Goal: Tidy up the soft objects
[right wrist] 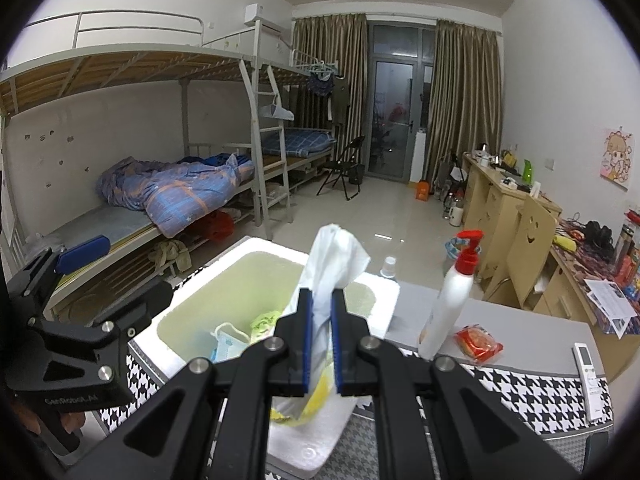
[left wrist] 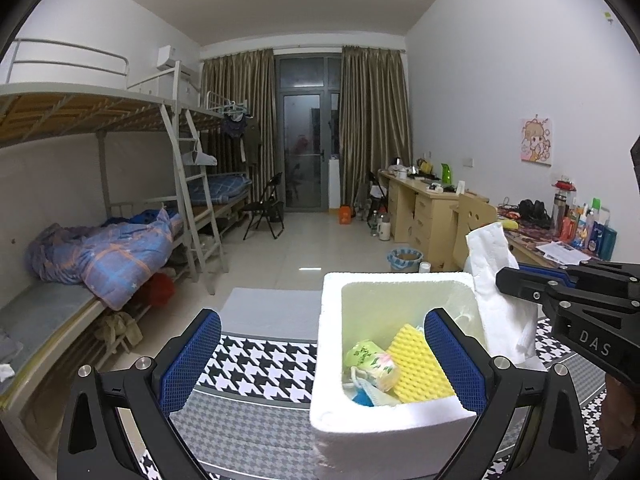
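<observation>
A white foam box [left wrist: 400, 420] [right wrist: 276, 246] stands on a houndstooth cloth. Inside lie a yellow sponge [left wrist: 416, 364], a green floral soft item [left wrist: 370, 362] and a blue face mask [right wrist: 226, 344]. My right gripper [right wrist: 321, 300] is shut on a white tissue pack [right wrist: 334, 256] and holds it above the box's right side; it also shows in the left wrist view [left wrist: 496, 296]. My left gripper [left wrist: 322, 354] is open and empty, its fingers straddling the box's left wall, just above it.
A white spray bottle with a red trigger [right wrist: 452, 300], a red snack packet [right wrist: 478, 344] and a white remote [right wrist: 590, 376] lie on the table to the right of the box. Bunk beds [left wrist: 100, 208] stand left, desks [left wrist: 424, 204] right.
</observation>
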A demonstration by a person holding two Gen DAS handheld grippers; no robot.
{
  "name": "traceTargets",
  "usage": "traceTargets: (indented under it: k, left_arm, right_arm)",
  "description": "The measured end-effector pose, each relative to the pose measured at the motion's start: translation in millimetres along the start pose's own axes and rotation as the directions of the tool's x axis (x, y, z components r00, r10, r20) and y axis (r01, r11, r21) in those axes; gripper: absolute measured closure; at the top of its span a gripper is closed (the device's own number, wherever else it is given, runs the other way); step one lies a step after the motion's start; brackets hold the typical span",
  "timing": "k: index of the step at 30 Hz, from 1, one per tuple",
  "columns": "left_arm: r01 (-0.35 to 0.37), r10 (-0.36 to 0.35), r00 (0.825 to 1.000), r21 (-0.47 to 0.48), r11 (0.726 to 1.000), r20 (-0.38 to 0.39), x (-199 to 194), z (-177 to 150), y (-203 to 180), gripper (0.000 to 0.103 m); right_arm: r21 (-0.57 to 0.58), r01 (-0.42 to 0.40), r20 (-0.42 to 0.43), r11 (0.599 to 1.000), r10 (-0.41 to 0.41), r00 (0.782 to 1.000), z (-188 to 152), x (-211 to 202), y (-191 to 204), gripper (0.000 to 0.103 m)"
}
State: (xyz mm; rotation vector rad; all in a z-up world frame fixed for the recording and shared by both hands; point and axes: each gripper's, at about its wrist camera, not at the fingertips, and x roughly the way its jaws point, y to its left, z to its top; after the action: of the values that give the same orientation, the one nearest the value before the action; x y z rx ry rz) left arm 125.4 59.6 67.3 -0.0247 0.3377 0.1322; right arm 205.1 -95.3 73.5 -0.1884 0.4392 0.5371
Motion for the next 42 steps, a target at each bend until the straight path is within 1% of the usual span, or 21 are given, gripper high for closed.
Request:
traceTargets:
  k: [11, 16, 22, 23, 25, 26, 27, 29, 34, 37, 39, 42]
  left_arm:
    - [-0.012, 0.012, 1.000, -0.013, 1.000, -0.002, -1.9, -5.2, 6.6, 0.001]
    - [-0.019, 0.018, 1.000, -0.019, 1.000, -0.007, -1.9, -8.1, 11.2, 0.001]
    - [-0.024, 0.023, 1.000, -0.026, 0.999, -0.010, -1.8, -8.8, 14.6, 0.001]
    - [-0.023, 0.023, 1.000, -0.026, 0.999, -0.010, -1.7, -9.1, 14.7, 0.001]
    - [-0.022, 0.022, 1.000, -0.028, 0.999, -0.010, -1.8, -9.1, 14.6, 0.001]
    - [-0.022, 0.022, 1.000, -0.028, 0.999, -0.011, -1.2, -8.5, 14.0, 0.001]
    - [-0.021, 0.021, 1.000, -0.028, 0.999, -0.011, -1.1, -8.5, 13.8, 0.001]
    - [-0.022, 0.021, 1.000, -0.029, 0.999, -0.010, -1.3, -8.4, 13.9, 0.001]
    - [-0.018, 0.018, 1.000, -0.031, 0.999, -0.006, -2.0, -8.3, 12.5, 0.001]
    - [-0.014, 0.014, 1.000, -0.027, 1.000, -0.003, -2.9, -7.8, 10.2, 0.001]
    - [-0.014, 0.013, 1.000, -0.025, 1.000, -0.003, -3.5, -7.2, 9.6, 0.001]
    - [-0.016, 0.016, 1.000, -0.024, 1.000, 0.000, -5.2, -6.9, 7.8, 0.001]
  right_arm:
    - [-0.011, -0.014, -0.014, 1.000, 0.014, 1.000, 0.4, 11.9, 9.6, 0.092]
    - [0.006, -0.036, -0.037, 0.999, 0.036, 0.999, 0.9, 20.2, 10.4, 0.092]
    - [-0.001, -0.050, -0.056, 0.999, 0.050, 0.997, 1.1, 25.9, 17.1, 0.092]
    - [-0.002, -0.055, -0.060, 0.998, 0.055, 0.997, 0.7, 27.4, 18.7, 0.089]
    - [0.002, -0.064, -0.072, 0.998, 0.064, 0.995, 1.1, 30.6, 18.3, 0.073]
    - [0.004, -0.065, -0.071, 0.998, 0.065, 0.995, 1.3, 30.8, 17.8, 0.055]
    - [0.007, -0.063, -0.065, 0.998, 0.063, 0.996, 1.5, 30.6, 18.2, 0.041]
    - [0.012, -0.069, -0.041, 0.998, 0.070, 0.997, 0.8, 25.8, 17.7, 0.033]
    - [0.018, -0.060, -0.034, 0.998, 0.060, 0.998, -0.5, 20.2, 14.7, 0.029]
    - [0.031, -0.066, -0.033, 0.997, 0.067, 0.997, -2.0, 15.4, 10.3, 0.024]
    - [0.046, -0.084, -0.024, 0.995, 0.085, 0.996, -2.5, 11.1, 7.4, 0.016]
    - [0.075, -0.089, -0.005, 0.993, 0.089, 0.996, -3.1, 3.2, 1.2, 0.010]
